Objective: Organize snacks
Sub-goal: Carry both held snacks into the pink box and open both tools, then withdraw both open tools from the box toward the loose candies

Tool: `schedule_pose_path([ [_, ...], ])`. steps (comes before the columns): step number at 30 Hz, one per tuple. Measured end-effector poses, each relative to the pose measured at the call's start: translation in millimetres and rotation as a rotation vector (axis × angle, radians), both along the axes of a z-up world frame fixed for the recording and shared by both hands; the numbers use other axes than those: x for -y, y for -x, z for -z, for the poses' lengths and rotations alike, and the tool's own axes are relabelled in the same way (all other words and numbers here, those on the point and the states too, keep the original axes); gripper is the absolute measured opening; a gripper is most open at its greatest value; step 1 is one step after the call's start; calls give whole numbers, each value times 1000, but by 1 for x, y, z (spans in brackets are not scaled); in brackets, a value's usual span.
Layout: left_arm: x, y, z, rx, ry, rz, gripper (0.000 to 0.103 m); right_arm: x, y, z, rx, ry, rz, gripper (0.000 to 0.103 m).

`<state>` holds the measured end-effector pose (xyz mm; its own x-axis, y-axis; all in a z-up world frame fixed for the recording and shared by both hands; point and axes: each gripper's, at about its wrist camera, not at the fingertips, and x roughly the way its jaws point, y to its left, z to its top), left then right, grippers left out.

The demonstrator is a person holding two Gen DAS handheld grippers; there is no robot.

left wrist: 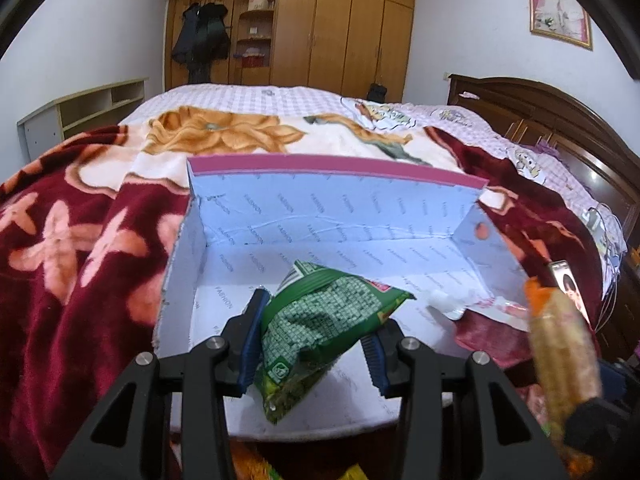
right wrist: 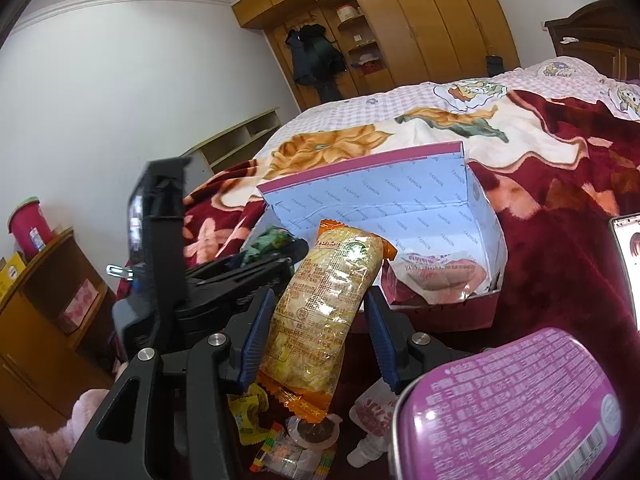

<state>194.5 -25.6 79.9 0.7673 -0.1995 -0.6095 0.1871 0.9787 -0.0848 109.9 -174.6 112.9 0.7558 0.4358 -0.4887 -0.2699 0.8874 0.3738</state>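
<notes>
Left tool point(left wrist: 316, 344) is being kept part-closed on a green snack packet point(left wrist: 320, 328), which is being held over the open box point(left wrist: 320, 216) on the bed point(left wrist: 80, 240). Right tool point(right wrist: 316, 332) is likewise being kept part-closed on a yellow cracker pack point(right wrist: 320, 304), held upright just before the box point(right wrist: 400, 208). A purple tin point(right wrist: 516, 404) and small sweets point(right wrist: 292, 448) are being left beneath.

Home bedroom, bed w/ floral blanket point(left wrist: 80, 240), wooden wardrobe point(left wrist: 340, 28), framed wedding pic point(left wrist: 560, 10)
</notes>
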Motion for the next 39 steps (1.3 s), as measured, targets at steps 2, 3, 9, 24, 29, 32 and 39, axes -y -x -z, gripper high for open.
schedule_pose_path([
  [2,0,-5,4,-5,-4,-7,46,0,-2,-2,6,11,2,47],
  [3,0,-7,6,-10,-4,-9,46,0,-3,-3,9,15,4,47],
  [9,0,-13,18,-32,-7,-8,46,0,-15,-7,15,34,20,47],
  [24,-6,-19,30,-47,-24,-37,53,19,-70,-2,-4,120,121,43],
  [29,-5,-19,31,-48,-32,-41,53,25,-86,5,-23,130,146,42],
  [32,-5,-18,31,-47,-34,-41,54,30,-95,15,-51,127,152,42],
  [39,-5,-19,31,-47,-38,-40,55,32,-98,28,-86,119,152,42],
])
